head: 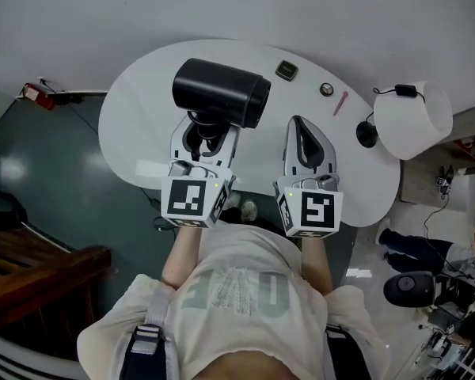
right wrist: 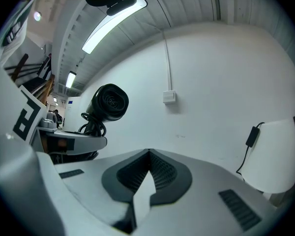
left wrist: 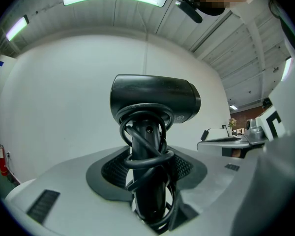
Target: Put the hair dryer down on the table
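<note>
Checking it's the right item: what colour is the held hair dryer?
The hair dryer is black all over; clearest in the left gripper view.

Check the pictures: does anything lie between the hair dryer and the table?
Nothing visible does. The left gripper holds the hair dryer over the bare left side of the table; the pen and lamp sit far right.

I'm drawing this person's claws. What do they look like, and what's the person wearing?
The left gripper and right gripper are pale grey, with two long tapering jaws lined by dark ribbed pads. Each carries a white cube with black square markers. The person wears a light short-sleeved T-shirt and dark shoulder straps.
</note>
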A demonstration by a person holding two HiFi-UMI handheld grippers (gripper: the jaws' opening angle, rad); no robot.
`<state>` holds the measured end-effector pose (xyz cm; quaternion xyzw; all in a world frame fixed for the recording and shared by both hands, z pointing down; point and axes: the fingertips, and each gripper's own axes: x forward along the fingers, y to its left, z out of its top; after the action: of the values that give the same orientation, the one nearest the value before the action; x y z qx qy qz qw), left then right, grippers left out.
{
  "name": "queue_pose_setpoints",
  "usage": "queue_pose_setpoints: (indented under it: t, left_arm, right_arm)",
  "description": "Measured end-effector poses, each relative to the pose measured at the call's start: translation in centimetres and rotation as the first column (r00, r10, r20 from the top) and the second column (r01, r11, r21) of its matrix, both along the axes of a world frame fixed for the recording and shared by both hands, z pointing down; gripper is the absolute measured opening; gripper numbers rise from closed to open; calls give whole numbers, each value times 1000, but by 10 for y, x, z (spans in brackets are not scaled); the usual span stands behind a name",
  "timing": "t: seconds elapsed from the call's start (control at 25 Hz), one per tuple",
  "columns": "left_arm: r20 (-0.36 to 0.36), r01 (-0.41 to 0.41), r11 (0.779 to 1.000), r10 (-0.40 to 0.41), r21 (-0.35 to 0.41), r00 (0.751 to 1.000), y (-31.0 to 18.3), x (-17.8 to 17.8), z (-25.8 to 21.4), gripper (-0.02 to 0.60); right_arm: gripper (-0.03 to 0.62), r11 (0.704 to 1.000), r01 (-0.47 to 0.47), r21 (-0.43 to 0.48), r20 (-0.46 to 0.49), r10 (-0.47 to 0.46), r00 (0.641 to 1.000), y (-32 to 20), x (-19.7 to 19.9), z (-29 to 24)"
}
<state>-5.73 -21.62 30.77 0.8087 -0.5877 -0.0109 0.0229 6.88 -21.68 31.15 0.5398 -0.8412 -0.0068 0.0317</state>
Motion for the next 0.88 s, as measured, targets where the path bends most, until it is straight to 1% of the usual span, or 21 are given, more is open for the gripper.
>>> queue_pose_setpoints:
  t: [0.12,0.24,0.36,0.6,0.72,0.8,0.88]
  left_arm:
    - [10,-23,1000,23,3,1000,-15,-1,-3,218]
    - [24,-33,999,33,10,999,-30,-5,-6,219]
    - [19,-41,999,41,12,999,-41,-8,-7,218]
    - [7,-67,997,67,-22,998,-54,-3,1,218]
    - [2,-76,995,76,-67,997,-63,-3,14,218]
    - [-8,-82,988,82,-132,997,-70,1,35,218]
    - [-1,-78,973,80,-215,997,-73,3,62,218]
  right_arm:
    - [3,999,-30,13,-13,30,999,-10,1,-3]
    - [3,998,-52,18,-6,52,999,-20,-1,-4]
    - [3,998,-63,22,2,63,998,-29,-5,-4]
    - [3,998,-65,10,-17,65,998,-38,-9,-2]
    - [3,998,-63,6,-16,64,998,-44,-13,-1]
    - [3,998,-67,-8,-17,66,998,-46,-12,3]
    - [3,997,-70,-27,-19,69,997,-46,-12,8]
